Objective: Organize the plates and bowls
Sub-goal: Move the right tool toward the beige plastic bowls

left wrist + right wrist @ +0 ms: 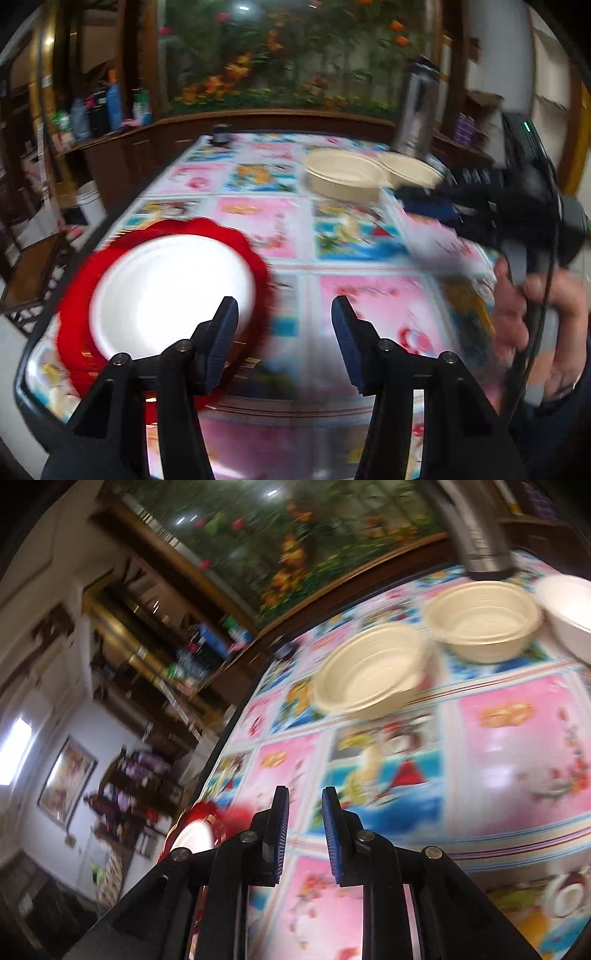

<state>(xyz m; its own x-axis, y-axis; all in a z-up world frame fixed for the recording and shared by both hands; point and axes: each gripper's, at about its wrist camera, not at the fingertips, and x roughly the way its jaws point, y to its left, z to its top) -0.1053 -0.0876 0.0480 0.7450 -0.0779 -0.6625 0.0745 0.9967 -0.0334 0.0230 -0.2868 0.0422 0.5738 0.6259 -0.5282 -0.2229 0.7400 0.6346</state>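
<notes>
A white plate (166,291) lies on a red scalloped plate (74,317) at the table's near left corner. My left gripper (284,310) is open and empty, just right of that stack. Two cream bowls (343,173) (410,170) stand side by side at the far right. My right gripper (304,806) is open with a narrow gap and holds nothing; it hovers above the table, tilted. It also shows in the left wrist view (436,203), near the bowls. In the right wrist view the two cream bowls (373,672) (484,616) and a white bowl (569,609) lie ahead, and the red plate (207,812) shows at lower left.
The table (266,221) has a colourful cartoon-print cover. A steel flask (415,110) stands behind the bowls, and it also shows in the right wrist view (476,531). A small dark object (221,134) sits at the far edge. Shelves with bottles (103,107) stand to the left.
</notes>
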